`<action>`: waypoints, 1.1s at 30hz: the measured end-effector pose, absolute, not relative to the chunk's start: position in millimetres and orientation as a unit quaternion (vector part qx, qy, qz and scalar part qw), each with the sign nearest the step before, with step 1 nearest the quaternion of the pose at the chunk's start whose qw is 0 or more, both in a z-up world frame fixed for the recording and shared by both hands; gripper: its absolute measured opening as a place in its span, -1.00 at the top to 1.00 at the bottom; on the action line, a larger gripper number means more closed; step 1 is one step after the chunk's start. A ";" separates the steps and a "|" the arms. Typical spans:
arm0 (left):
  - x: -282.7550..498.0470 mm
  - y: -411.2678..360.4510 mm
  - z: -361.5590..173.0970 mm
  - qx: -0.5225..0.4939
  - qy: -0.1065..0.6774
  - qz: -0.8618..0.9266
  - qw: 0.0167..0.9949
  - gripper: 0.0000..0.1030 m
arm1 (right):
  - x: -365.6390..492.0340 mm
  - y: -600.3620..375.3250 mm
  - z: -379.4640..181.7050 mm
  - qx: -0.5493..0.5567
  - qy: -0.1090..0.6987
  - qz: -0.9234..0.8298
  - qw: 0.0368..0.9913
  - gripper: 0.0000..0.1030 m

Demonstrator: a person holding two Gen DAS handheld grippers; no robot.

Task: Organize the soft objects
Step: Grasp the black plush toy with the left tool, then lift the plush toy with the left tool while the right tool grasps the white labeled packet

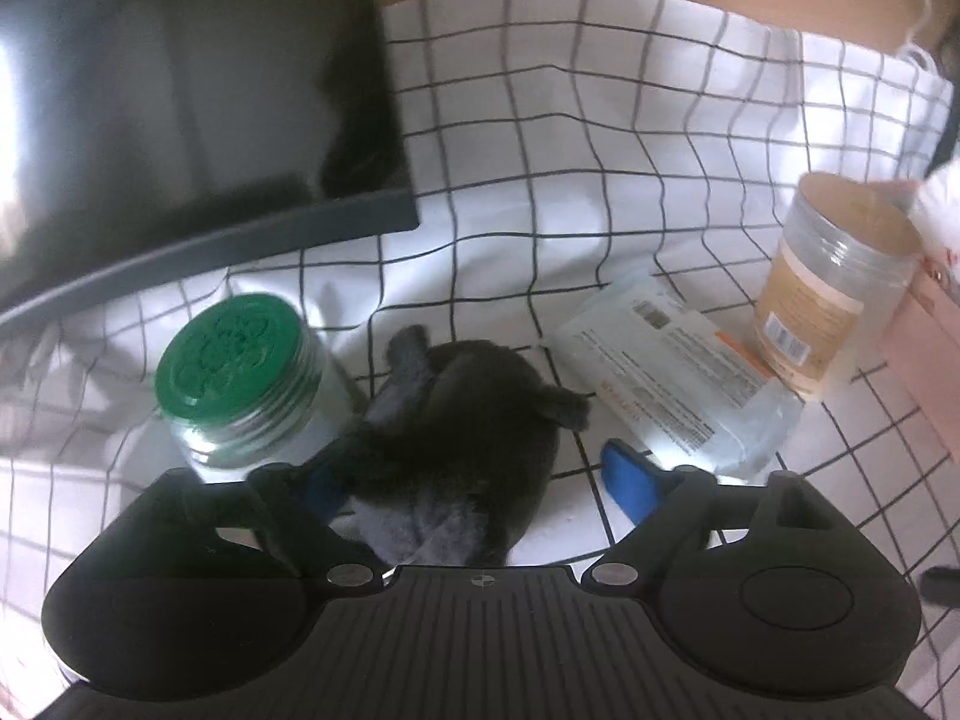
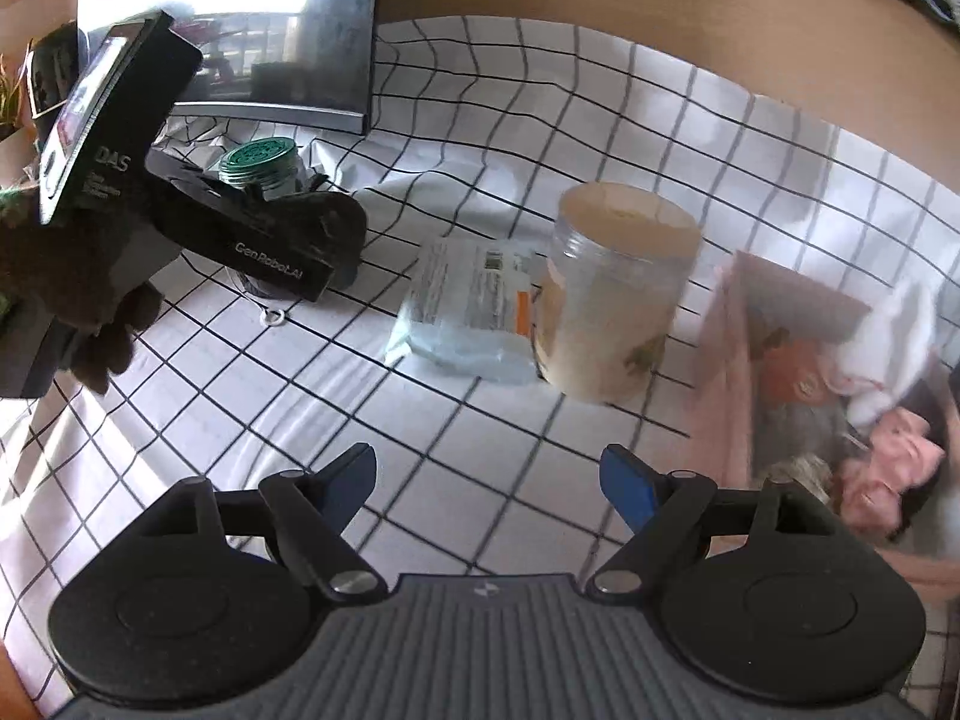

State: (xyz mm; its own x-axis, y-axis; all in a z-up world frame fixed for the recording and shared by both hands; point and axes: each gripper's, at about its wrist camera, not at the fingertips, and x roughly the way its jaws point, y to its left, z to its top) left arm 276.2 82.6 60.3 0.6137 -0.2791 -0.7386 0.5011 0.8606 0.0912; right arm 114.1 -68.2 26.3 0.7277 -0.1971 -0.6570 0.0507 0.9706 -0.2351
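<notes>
A white cloth with a black grid (image 1: 600, 138) covers the table, wrinkled in places, with a dark monitor (image 1: 180, 108) standing at its far left edge and bare wood beyond it; the left gripper (image 1: 474, 474) hangs over a dark grey plush toy (image 1: 462, 420) lying on the cloth, its jaws spread wide to either side of the toy, the right blue pad clear of the fur and the left one half hidden at the toy's edge; just left of the toy stands a glass jar with a green lid (image 1: 240, 372), and to its right lies a flat pack of wipes (image 1: 672, 378), with a clear jar with a beige lid (image 1: 834, 282) upright beside the pack. In the right wrist view the right gripper (image 2: 489, 486) hovers over bare cloth, jaws wide with nothing between them; at the right edge sits a pink box (image 2: 732, 360) holding soft things, white and pink among them; a hand in a dark glove (image 2: 90, 300) carries the left gripper at the far left.
</notes>
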 end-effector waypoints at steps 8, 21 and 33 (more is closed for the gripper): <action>251.4 136.0 71.0 0.071 0.380 -0.234 0.892 -0.24 | 157.2 -48.3 4.2 -0.113 0.330 -0.064 0.935 -0.60; 213.1 239.7 90.3 -0.094 0.363 -0.191 0.907 -0.23 | 339.8 -34.1 58.6 -0.051 0.573 -0.021 0.817 -0.60; 195.5 282.7 90.2 -0.138 0.352 -0.152 0.913 -0.23 | 394.0 -61.7 26.7 -0.078 0.612 -0.096 0.781 -0.60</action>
